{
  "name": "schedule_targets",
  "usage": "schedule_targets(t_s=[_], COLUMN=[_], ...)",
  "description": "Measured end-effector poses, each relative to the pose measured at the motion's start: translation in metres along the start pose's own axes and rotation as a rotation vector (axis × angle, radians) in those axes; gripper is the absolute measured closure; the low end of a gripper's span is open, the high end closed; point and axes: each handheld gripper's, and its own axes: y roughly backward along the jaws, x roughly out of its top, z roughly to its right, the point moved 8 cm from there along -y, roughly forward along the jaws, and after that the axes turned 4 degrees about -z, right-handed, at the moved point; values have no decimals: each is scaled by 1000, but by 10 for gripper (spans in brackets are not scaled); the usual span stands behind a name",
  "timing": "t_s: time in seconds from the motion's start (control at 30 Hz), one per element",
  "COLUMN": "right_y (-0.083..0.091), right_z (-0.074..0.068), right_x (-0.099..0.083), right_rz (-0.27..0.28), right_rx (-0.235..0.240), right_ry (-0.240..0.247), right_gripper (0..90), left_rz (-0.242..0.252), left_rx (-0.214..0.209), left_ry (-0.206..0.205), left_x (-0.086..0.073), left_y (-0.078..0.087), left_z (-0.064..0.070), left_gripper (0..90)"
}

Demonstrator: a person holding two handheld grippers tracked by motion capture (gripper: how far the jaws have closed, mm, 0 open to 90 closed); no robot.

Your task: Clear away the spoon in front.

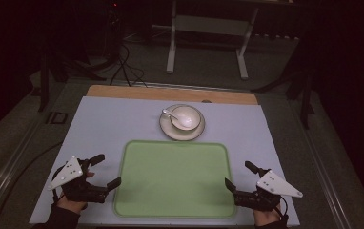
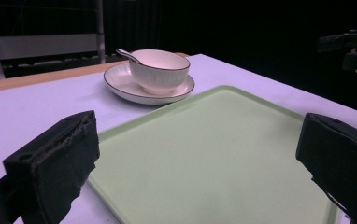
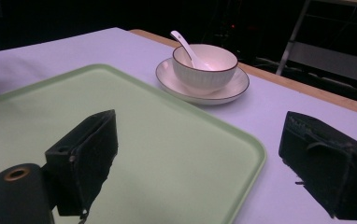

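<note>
Apparently nothing is started: both the left gripper [image 1: 105, 169] and right gripper [image 1: 238, 175] rest with fingers wide beside the empty green tray [image 1: 174, 179]; the bowl [image 1: 186, 117], spoon [image 1: 169, 113] and saucer [image 1: 167, 130] sit untouched.

tray [image 1: 173, 179]: pale green
bowl [image 1: 186, 117]: white, dark rim, ribbed outside
saucer [image 1: 166, 129]: white, dark edge
spoon [image 1: 169, 113]: white
table cover [image 1: 99, 124]: light lavender
jaws: black

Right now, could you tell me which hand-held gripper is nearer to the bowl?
Left, slightly. The left hand-held gripper sits at the tray's left edge, the right at its right edge; the bowl lies beyond both.
</note>
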Motion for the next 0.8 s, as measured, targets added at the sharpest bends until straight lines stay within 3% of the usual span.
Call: schedule_targets(t_s=[0.13, 0.27, 0.37, 0.43, 0.5, 0.8], right_y=[1, 3, 3, 3, 3, 2], right_z=[-1, -3, -7, -8, -8, -13], right_x=[0, 2, 3, 3, 3, 5], right_rz=[0, 8, 6, 8, 6, 13], right_rx=[-4, -4, 3, 8, 10, 20], right_ry=[3, 11, 23, 23, 23, 28], right_gripper=[116, 116, 116, 116, 116, 116], left_rz=[-33, -67, -106, -121, -116, -182], left_rx=[-1, -28, -89, -110, -171, -247], left_ry=[-5, 4, 24, 0, 0, -79], left_x=[-3, -5, -8, -5, 0, 19], left_y=[-1, -1, -3, -2, -1, -10], left_z=[0, 2, 8, 14, 21, 38], left_gripper=[0, 0, 0, 0, 0, 0])
